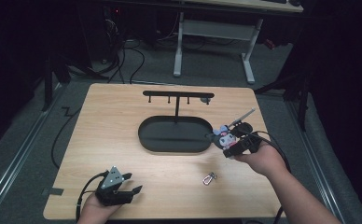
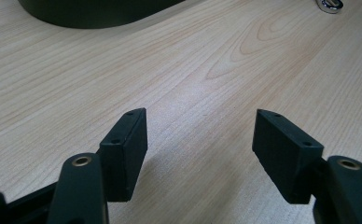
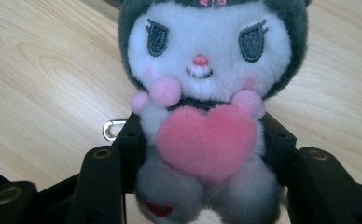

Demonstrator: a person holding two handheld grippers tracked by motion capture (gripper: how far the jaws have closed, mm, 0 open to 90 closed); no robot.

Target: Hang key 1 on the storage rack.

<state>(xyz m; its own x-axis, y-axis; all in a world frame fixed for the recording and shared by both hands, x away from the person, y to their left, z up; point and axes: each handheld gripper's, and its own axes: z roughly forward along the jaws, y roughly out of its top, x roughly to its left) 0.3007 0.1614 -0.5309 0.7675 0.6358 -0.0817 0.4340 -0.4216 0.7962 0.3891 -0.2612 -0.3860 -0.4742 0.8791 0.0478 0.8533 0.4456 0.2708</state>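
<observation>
The right gripper [image 3: 202,154] clamps a plush toy [image 3: 207,93] just right of the black stand [image 1: 174,133]. The left gripper [image 2: 200,140] rests wide open, well apart from the stand.

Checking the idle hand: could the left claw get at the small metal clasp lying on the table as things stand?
Probably yes. The left claw stands open with nothing between its jaws, and bare table lies between it and the clasp. The right claw, shut on the plush toy, is off to the side.

Left gripper [image 1: 131,183]: held low, jaws parted, empty. Right gripper [image 1: 229,140]: raised, jaws clamped around something held.
</observation>
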